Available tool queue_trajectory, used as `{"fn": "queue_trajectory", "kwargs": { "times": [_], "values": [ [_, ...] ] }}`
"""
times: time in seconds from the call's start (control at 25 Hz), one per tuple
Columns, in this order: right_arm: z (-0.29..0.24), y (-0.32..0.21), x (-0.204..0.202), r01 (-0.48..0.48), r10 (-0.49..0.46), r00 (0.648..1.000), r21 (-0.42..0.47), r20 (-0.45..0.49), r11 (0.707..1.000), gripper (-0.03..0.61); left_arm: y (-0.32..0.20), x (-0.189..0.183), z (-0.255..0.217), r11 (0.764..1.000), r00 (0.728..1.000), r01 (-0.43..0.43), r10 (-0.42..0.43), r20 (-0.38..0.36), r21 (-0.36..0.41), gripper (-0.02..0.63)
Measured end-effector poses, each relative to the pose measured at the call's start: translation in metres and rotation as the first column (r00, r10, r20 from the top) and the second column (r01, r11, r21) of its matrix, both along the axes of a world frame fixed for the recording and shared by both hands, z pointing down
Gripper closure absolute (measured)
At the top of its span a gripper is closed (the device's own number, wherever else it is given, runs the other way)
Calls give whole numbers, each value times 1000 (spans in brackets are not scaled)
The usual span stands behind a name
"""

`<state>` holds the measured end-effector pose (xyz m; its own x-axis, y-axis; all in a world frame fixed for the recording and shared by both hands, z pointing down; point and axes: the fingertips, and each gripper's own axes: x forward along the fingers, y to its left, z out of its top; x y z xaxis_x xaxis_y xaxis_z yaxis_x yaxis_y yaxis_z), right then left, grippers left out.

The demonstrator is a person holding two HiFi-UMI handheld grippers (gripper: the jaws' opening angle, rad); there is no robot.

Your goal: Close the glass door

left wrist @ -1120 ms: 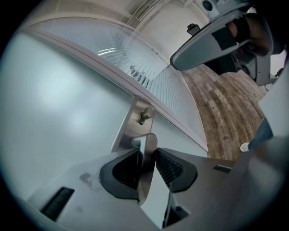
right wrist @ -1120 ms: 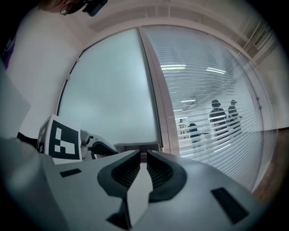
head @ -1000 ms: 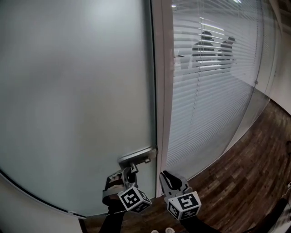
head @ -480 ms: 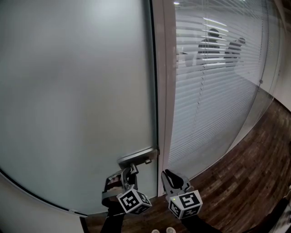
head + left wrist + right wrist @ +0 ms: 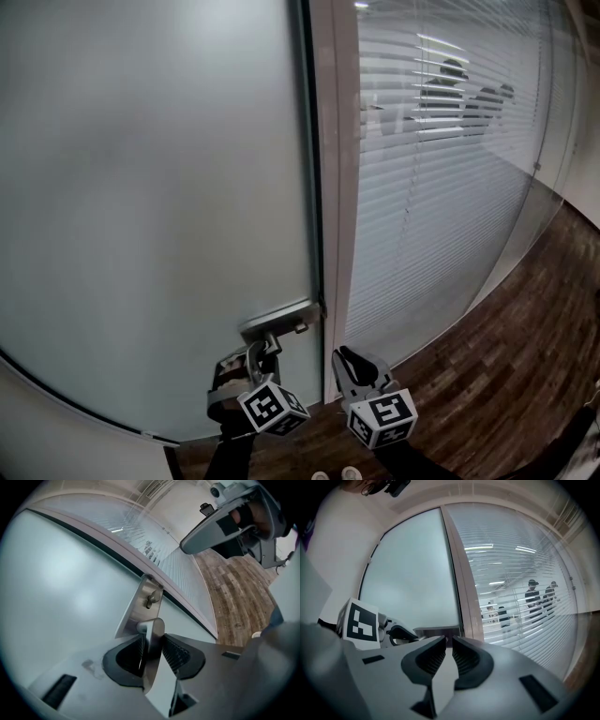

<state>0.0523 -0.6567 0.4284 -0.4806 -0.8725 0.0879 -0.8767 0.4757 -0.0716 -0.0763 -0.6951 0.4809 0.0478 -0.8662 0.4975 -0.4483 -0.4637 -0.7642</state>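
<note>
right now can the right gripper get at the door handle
Probably not: the left gripper is clamped on the door handle and covers its lever. The right gripper sits close beside, empty, so distance isn't the obstacle.

frosted glass door (image 5: 159,187) and door frame (image 5: 336,187) straight ahead, open wooden floor (image 5: 506,356) to the right

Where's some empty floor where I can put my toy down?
The wooden floor on the right, along the glass wall with blinds, is bare. It's crowded at the bottom middle: the left gripper clamps the door handle and the right gripper hangs beside it.
</note>
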Motion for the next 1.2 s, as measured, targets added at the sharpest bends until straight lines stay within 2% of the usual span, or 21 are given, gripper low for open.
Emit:
{"fn": "queue_trajectory", "kwargs": {
  "times": [0.24,0.4,0.8,0.92,1.04,1.12,1.2],
  "values": [
    [0,3,0,4,-5,1000,5,13,1000,538,-1,1,1,1000,1000,-15,15,17,24,495],
    [0,7,2,2,-2,1000,-5,-5,1000,538,0,2,0,998,999,6,-9,48,61,495],
    [-2,11,7,-4,4,1000,4,0,1000,538,17,-2,-12,989,999,32,-34,10,144,494],
    [-4,13,4,7,-7,1000,6,6,1000,537,30,-2,-29,978,997,51,-39,-63,205,494],
    [-9,14,0,18,-18,1000,26,9,1000,537,42,0,-48,966,979,93,-45,-198,241,495],
    [-13,14,-4,26,-26,1000,37,9,999,538,46,2,-57,963,950,130,-54,-306,236,495],
    [-17,15,-9,37,-37,999,44,11,998,538,47,3,-61,962,894,178,-69,-443,208,495]
  ]
}}
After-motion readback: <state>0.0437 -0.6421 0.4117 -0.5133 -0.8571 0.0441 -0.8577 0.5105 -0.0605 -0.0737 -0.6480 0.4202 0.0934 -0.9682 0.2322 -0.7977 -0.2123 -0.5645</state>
